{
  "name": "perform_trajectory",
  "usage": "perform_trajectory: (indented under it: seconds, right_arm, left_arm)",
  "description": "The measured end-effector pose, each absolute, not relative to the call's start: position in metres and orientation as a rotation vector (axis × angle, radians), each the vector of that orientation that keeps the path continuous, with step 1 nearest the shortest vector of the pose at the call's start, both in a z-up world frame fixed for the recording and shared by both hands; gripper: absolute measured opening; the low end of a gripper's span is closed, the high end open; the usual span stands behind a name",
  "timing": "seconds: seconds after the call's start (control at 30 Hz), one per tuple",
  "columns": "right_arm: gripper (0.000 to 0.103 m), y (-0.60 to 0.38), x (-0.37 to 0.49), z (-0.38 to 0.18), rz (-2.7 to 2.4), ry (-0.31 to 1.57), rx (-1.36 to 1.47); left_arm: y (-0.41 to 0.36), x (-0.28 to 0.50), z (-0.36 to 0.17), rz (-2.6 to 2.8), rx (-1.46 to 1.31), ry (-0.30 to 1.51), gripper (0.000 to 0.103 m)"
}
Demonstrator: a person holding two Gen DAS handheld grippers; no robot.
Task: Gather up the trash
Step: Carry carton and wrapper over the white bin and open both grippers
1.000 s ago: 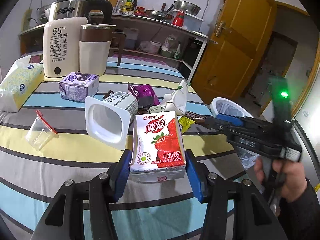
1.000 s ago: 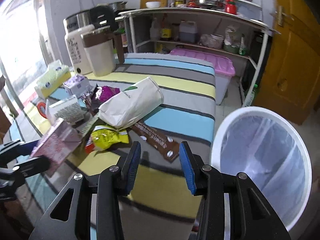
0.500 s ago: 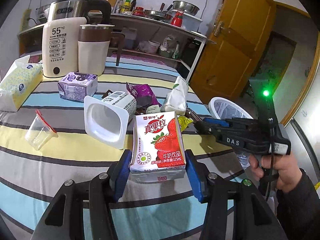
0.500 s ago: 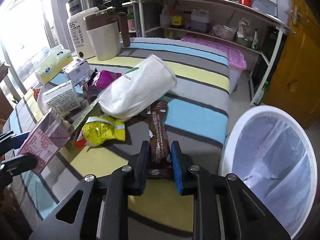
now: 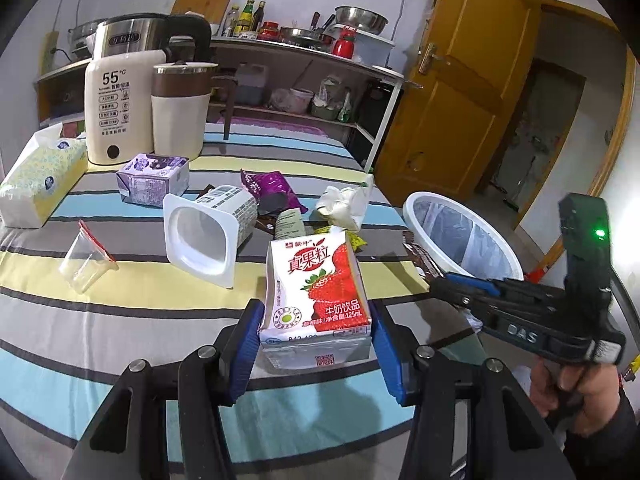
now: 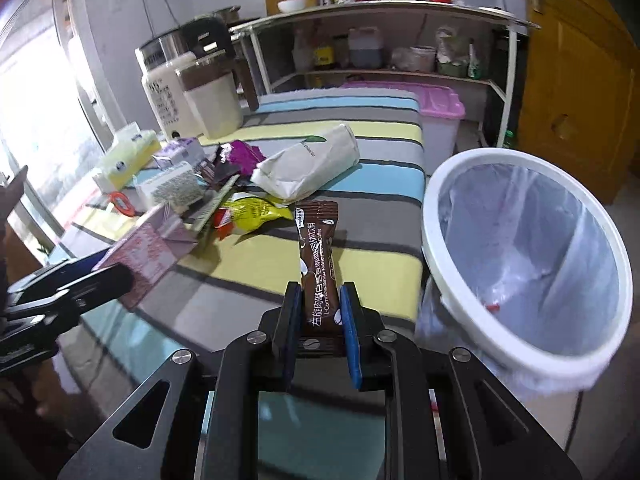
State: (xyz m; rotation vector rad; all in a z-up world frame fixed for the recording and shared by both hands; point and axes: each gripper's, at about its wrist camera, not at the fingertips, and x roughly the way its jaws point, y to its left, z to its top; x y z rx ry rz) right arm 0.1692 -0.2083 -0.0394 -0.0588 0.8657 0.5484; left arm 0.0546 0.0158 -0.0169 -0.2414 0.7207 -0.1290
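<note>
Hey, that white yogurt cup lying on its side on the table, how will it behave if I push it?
The white yogurt cup looks empty, so probably light and quick to skid. Its squarish rim likely stops a clean roll. Thin plastic walls may flex.

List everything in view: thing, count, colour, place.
strawberry milk carton: 1, white-red, between left pads
brown sachet: 1, between right pads
bin: 1, white, beside table
yogurt cup: 1, white, on its side
clear cup: 1, on its side
purple carton: 1, near kettle
kettle: 1, white-steel, table rear
tissue pack: 1, yellow-white
white bag: 1
left gripper: shut
right gripper: just closing
</note>
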Motion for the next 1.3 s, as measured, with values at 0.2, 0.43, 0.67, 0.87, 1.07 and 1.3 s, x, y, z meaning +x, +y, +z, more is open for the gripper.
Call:
perform_trajectory:
  seconds: [0.2, 0.43, 0.67, 0.87, 1.07, 1.3]
  right_arm:
    - [0.021, -0.212, 0.140, -0.022, 0.551, 0.811, -0.032]
    - [0.021, -0.216, 0.125, -0.014, 0.554, 0.787, -0.021]
    - [0.021, -0.223, 0.117, -0.008, 0.543, 0.764, -0.011]
    - [0.021, -0.231, 0.116, -0.003, 0.524, 0.747, -0.004]
    - [0.021, -0.243, 0.122, 0.000, 0.480, 0.739, 0.001]
    - [0.021, -0.268, 0.131, 0.003, 0.406, 0.728, 0.018]
  left_arm:
    - [0.009, 0.045, -0.008, -0.125, -0.216, 0.697, 0.053]
    - [0.004, 0.036, 0.000, -0.129, -0.192, 0.676, 0.052]
    - [-0.002, 0.034, 0.012, -0.145, -0.175, 0.640, 0.052]
    - [-0.011, 0.041, 0.018, -0.173, -0.169, 0.630, 0.052]
    - [-0.028, 0.054, 0.024, -0.211, -0.154, 0.627, 0.052]
    - [-0.056, 0.076, 0.032, -0.277, -0.127, 0.610, 0.052]
